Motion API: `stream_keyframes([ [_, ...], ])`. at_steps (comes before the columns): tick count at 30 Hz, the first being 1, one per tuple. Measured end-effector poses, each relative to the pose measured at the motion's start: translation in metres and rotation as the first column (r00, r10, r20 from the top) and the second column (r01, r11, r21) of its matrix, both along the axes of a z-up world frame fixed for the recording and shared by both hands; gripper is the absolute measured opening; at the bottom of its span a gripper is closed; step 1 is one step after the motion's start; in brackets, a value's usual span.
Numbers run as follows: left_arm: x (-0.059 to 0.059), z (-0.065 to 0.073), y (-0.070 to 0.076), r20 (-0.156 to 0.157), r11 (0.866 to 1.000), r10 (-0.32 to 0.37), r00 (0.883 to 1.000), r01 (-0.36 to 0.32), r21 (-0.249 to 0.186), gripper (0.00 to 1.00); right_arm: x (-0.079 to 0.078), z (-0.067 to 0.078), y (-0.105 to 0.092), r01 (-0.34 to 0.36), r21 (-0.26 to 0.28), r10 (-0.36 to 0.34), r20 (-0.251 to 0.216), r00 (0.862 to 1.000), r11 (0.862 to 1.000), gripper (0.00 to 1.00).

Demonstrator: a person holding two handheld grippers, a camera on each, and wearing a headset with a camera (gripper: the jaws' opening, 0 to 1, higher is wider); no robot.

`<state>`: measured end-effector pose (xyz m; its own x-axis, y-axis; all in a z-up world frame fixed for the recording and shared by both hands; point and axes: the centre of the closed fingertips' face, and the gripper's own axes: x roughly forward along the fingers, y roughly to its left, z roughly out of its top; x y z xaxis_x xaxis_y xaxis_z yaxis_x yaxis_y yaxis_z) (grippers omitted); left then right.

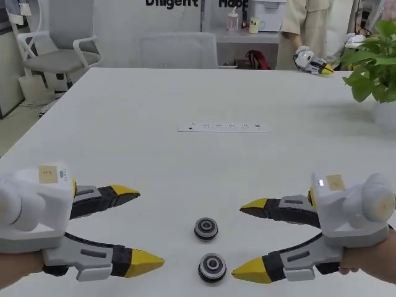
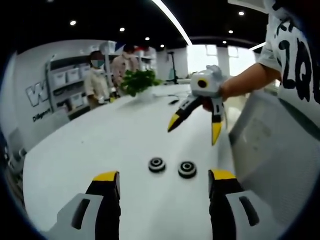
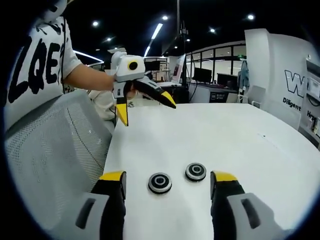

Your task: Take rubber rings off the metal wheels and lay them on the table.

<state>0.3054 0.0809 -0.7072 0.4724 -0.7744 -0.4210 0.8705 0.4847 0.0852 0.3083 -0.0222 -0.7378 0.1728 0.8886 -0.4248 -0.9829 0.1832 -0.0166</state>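
Metal wheels [image 1: 206, 228] sit together on the table [image 1: 185, 93] between left gripper [image 1: 150, 229] and right gripper [image 1: 237, 240], both spread wide open, holding nothing.

We find the far wheel [image 1: 206, 228] and the near wheel [image 1: 212, 267] on the table [image 1: 185, 93], one just behind the other, not touching. Both lie between the left gripper [image 1: 151, 229] and the right gripper [image 1: 236, 239], just ahead of each pair of jaw tips. The power strip [image 1: 224, 127] lies well beyond the jaws, and the plant [image 1: 374, 62] stands behind the right jaws.
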Motion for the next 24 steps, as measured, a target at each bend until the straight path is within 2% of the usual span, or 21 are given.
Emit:
stream_keyframes([
  [6,0.002,-0.007,-0.009,-0.025,1.000,-0.019,1.000,0.019,-0.008,0.70,0.000,-0.013,0.003,-0.024,-0.030,0.024,-0.014,1.000,0.999,0.61],
  [24,0.001,-0.028,-0.033,-0.086,0.997,-0.079,0.993,0.078,-0.014,0.60,-0.003,-0.036,0.007,-0.066,-0.069,0.063,-0.053,0.997,0.995,0.52],
])
